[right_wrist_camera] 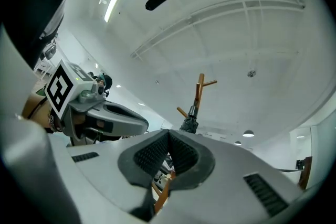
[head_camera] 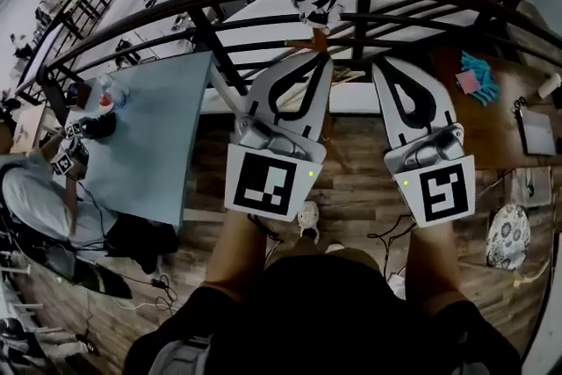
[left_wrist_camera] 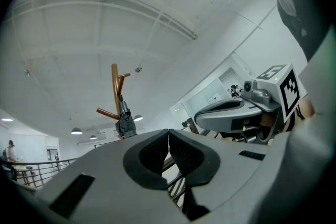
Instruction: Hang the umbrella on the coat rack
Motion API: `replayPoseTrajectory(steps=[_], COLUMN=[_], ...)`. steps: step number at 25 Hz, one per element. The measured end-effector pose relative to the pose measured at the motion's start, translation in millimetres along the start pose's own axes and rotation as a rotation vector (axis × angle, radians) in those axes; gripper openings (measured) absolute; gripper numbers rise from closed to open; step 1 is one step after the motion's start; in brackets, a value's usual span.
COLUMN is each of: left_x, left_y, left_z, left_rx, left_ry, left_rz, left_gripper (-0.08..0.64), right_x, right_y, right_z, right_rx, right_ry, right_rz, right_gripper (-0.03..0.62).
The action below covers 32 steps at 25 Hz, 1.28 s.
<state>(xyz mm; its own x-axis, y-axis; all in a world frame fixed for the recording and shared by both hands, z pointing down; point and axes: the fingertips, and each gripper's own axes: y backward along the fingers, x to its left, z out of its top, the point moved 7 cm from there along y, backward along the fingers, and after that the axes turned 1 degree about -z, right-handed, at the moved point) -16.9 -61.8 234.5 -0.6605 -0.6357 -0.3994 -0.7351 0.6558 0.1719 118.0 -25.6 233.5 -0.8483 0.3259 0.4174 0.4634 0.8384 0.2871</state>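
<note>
Both hands reach forward side by side, angled slightly upward; the grey plastic left tool (head_camera: 318, 59) and right tool (head_camera: 384, 66) have their ribbed black pads (left_wrist_camera: 155, 152) pressed together, holding nothing. Just ahead, the dark folded fabric umbrella (left_wrist_camera: 125, 122) hangs on the brown wooden branched coat rack (left_wrist_camera: 114, 86), near a curved black metal railing (head_camera: 219, 26).

brown rack, dark umbrella
orange-brown coat rack (left_wrist_camera: 114, 86); charcoal umbrella (left_wrist_camera: 126, 123); grey left tongs (left_wrist_camera: 168, 140) and right tongs (right_wrist_camera: 168, 140) with black-and-white square markers.

open-plan workspace: mezzanine railing (head_camera: 263, 9) overlooks desks (head_camera: 149, 136) with seated people.
</note>
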Motion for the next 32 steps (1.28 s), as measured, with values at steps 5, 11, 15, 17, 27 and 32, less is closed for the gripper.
replayPoseTrajectory(steps=[5,11,15,17,27,32], left_x=[-34,-68,-87,-94,-101,-91], left_y=[16,35,42,45,62,71], left_z=[20,42,50,51,58,47], left_rx=[-0.016,-0.017,-0.009,-0.001,-0.028,-0.028], left_ry=[-0.035,-0.058,-0.077,-0.086,-0.103,-0.087], left_rz=[-0.011,0.002,0.009,0.01,0.035,0.057], left_gripper=[0.014,0.014,0.012,0.012,0.012,0.012], right_x=[8,10,12,13,24,38], right_y=[31,68,87,93,100,92], right_z=[17,35,38,37,43,39], right_rx=[-0.016,-0.038,-0.047,-0.049,-0.062,-0.053], right_ry=[-0.001,-0.01,-0.023,-0.025,-0.017,-0.006], right_rz=[0.029,0.053,0.061,0.069,0.079,0.077], right_gripper=[0.029,0.029,0.029,0.029,0.029,0.029])
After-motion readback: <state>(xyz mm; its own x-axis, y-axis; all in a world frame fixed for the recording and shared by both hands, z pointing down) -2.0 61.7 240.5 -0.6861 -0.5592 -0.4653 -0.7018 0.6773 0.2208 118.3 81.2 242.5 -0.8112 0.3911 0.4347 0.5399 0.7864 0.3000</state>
